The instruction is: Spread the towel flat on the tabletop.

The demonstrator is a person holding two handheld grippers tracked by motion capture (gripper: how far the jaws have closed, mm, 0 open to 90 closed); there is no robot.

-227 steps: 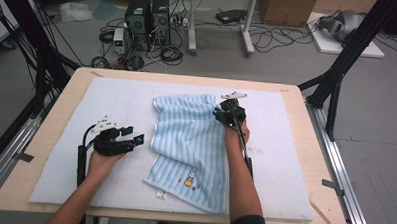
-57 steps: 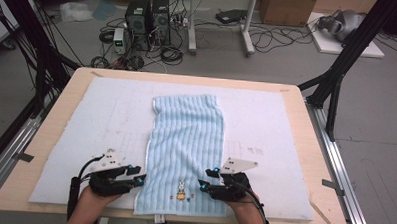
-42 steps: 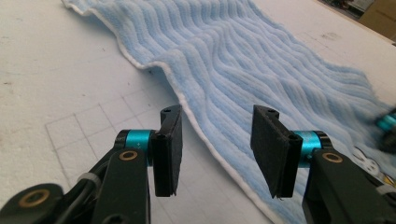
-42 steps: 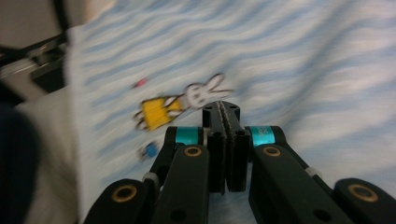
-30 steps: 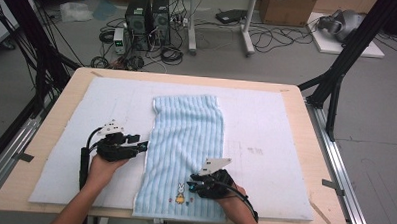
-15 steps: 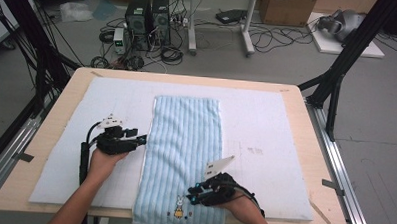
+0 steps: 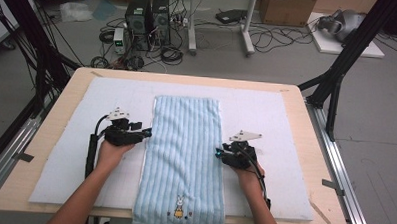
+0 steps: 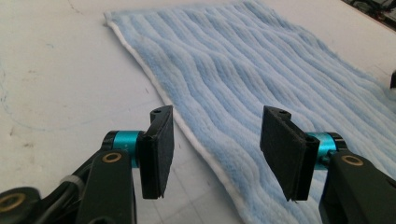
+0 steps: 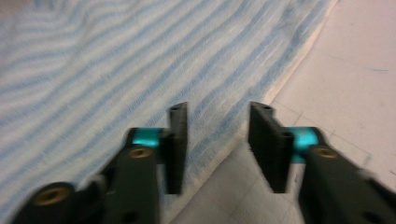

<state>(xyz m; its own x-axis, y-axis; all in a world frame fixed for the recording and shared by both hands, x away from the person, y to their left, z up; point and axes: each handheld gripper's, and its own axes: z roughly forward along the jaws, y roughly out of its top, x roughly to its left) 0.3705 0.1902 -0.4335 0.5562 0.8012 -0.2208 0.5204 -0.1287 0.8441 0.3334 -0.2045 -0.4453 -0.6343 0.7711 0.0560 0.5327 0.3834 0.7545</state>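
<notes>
Since half a second earlier, the right gripper point(image 7: 219, 154) had moved up from the towel's near corner to the middle of its right edge, while the left gripper point(image 7: 146, 132) stayed at the left edge. The light blue striped towel point(image 7: 184, 151) lay flat lengthwise on the white mat point(image 7: 266, 114), its rabbit emblem point(image 7: 178, 206) at the near end. Both grippers' jaws stood open, holding nothing.

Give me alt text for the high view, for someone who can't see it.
A light blue striped towel lies flat and lengthwise on a white mat covering a wooden table. A person's left gripper and right gripper point at its long edges, one on each side. A small rabbit motif marks its near end.
</notes>
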